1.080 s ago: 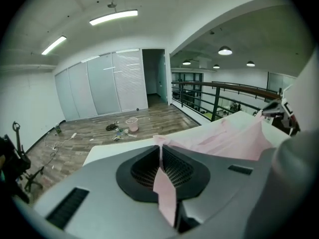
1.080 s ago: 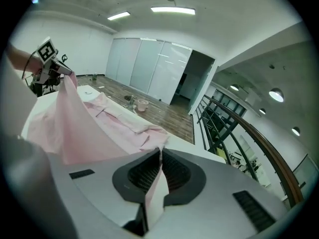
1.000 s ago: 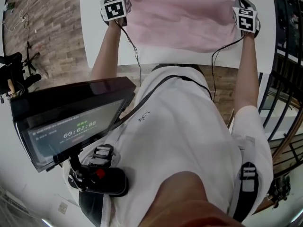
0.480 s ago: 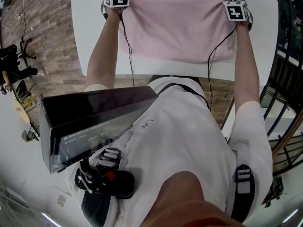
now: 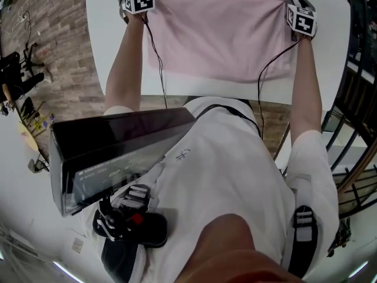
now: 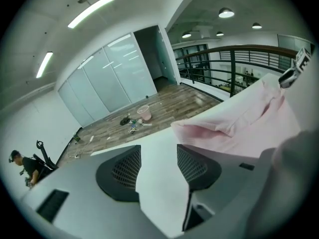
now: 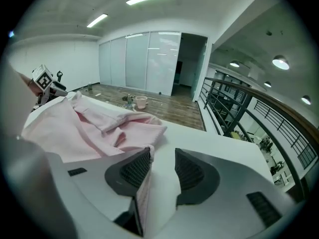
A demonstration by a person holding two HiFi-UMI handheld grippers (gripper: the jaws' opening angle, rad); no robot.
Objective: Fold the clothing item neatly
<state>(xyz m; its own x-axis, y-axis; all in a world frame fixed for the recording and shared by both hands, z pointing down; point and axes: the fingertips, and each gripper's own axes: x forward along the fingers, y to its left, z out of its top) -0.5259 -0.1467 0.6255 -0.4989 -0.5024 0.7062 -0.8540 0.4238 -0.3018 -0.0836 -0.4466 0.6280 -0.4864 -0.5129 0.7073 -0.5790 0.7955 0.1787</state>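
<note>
We read this as the let-go at the end of one fold. The pink shirt (image 5: 218,34) lies spread on the white desk (image 5: 333,63), with a claw at each far corner. The left claw (image 6: 158,158) has just been opening and now stands wide, released, with only bare desk between its jaws — the cloth's corner lies just beside it. The right claw (image 7: 163,166) has also just been opening. Its jaws are apart and not pressing, though a strip of the shirt's edge lies against the inner face of one jaw.

The next move, as we judge it, is to draw both claws clear without dragging the cloth — the right one with more care, given that strip. After that come fresh grips for the next fold. The far end looks rumpled and may want smoothing first.

The cables (image 5: 158,58) trail over the shirt's sides and could catch it. A railing (image 7: 234,113) stands near the desk, and the bucket (image 6: 143,112) on the floor is well apart, so neither is in the way.
</note>
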